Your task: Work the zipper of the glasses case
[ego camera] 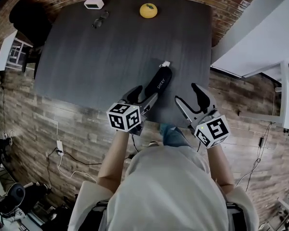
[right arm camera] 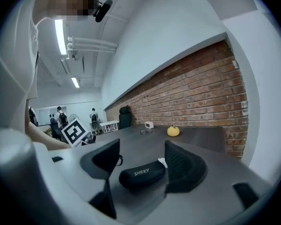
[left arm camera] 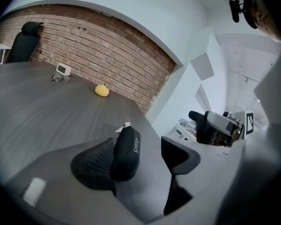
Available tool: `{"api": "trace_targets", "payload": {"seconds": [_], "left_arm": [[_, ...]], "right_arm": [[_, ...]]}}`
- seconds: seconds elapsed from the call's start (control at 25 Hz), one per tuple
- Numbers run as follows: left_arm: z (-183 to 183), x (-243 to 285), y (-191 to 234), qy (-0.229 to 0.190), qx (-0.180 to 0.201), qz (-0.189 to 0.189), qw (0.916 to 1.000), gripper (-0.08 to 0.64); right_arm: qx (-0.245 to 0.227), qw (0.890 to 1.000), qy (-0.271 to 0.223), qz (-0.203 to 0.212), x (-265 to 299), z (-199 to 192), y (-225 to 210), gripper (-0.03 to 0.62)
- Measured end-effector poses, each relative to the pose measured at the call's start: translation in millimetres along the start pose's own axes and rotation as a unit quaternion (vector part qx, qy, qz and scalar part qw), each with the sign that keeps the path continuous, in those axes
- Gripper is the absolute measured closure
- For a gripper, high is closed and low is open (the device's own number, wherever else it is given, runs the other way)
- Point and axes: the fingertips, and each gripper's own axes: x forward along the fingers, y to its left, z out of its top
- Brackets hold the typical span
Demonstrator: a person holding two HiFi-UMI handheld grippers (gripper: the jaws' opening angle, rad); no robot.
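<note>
1. Head view: the black case [ego camera: 161, 80] lies on the grey table [ego camera: 101, 57], at lower centre. A white tag [ego camera: 165, 63] shows at its far end. The zipper cannot be made out.
2. The left gripper [ego camera: 143, 96] sits at the case's near end and hides part of it. The right gripper [ego camera: 186, 94] is just to the right of the case, apart from it.
3. At the top edge are a yellow thing [ego camera: 148, 10], glasses [ego camera: 100, 19] and a small white box [ego camera: 94, 4].
4. Left gripper view: the jaws are spread. The case covers part of the left jaw; whether they touch is unclear. The right jaw stands clear of it.
5. Right gripper view: the jaws are spread. The case shows in the gap between them, low in the frame, with neither pad pressing on it.
</note>
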Motion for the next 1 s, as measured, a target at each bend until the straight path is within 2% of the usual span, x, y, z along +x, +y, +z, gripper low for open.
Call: {"api": "trace_targets", "payload": {"seconds": [0.24,0.44,0.68,0.76,1.0], "left_arm": [[-3,49,20,0.057,-0.003,-0.006,0.9983,0.241],[-17,81,35,0.115,-0.025,-0.014,0.9929,0.241],[-38,100,26,0.176,-0.034,-0.068,0.9815,0.239],[-43,103,18,0.189,-0.027,-0.079,0.9785,0.239],[-61,110,-4,0.220,0.028,-0.071,0.9724,0.254]], "right_arm": [[0.027,0.999,0.018,0.020,29,-11,-24,0.314],[0.034,0.998,0.033,0.040,47,-19,-35,0.322],[0.046,0.997,0.039,0.045,57,-24,-46,0.331],[0.047,0.997,0.042,0.046,58,-25,-48,0.333],[0.047,0.997,0.041,0.041,58,-26,-55,0.337]]}}
